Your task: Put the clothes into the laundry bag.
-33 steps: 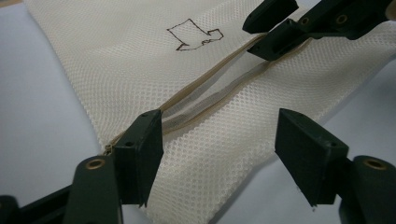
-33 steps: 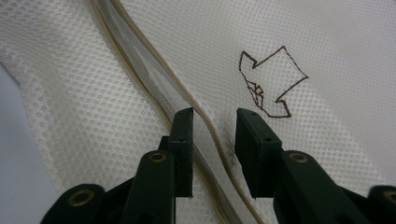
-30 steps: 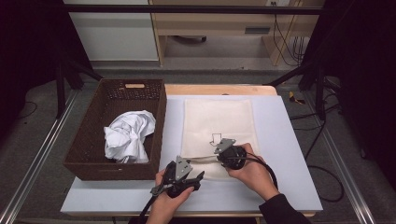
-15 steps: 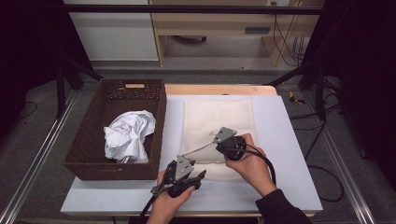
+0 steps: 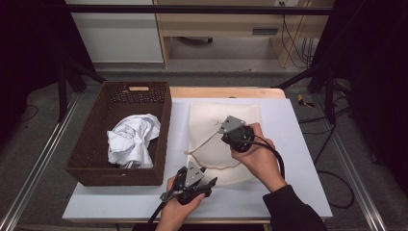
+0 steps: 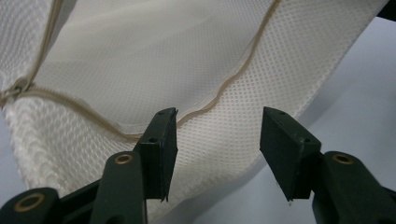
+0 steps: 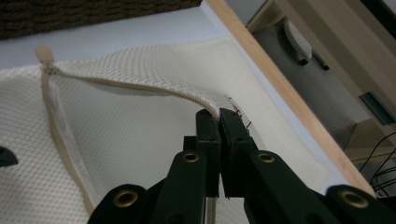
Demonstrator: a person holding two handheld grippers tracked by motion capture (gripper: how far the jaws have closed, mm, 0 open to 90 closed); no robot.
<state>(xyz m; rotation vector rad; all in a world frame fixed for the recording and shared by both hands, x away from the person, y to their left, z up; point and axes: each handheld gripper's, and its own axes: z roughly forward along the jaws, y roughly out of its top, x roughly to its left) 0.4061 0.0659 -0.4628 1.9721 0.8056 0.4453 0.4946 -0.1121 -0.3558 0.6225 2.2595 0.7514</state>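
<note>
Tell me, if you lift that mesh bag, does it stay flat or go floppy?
Probably floppy: the mesh bag already bends and sags where the right gripper pinches its zipper edge. It looks thin and see-through, so likely light. The left gripper is open beside it.

White table (image 5: 298, 159) with wooden far edge, dark wicker basket (image 5: 96, 139) at left, cream mesh bag (image 5: 207, 115) beside it

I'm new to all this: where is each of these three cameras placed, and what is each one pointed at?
High view: sits above the person's side, looking forward and down on the table, basket and mesh bag; both hands show.
Left gripper view: rides the left gripper, looking along its open jaws at the bag's lower edge.
Right gripper view: rides the right gripper, its jaws pinching the bag's zipper edge, basket behind.
Shared: all three show the mesh bag.
</note>
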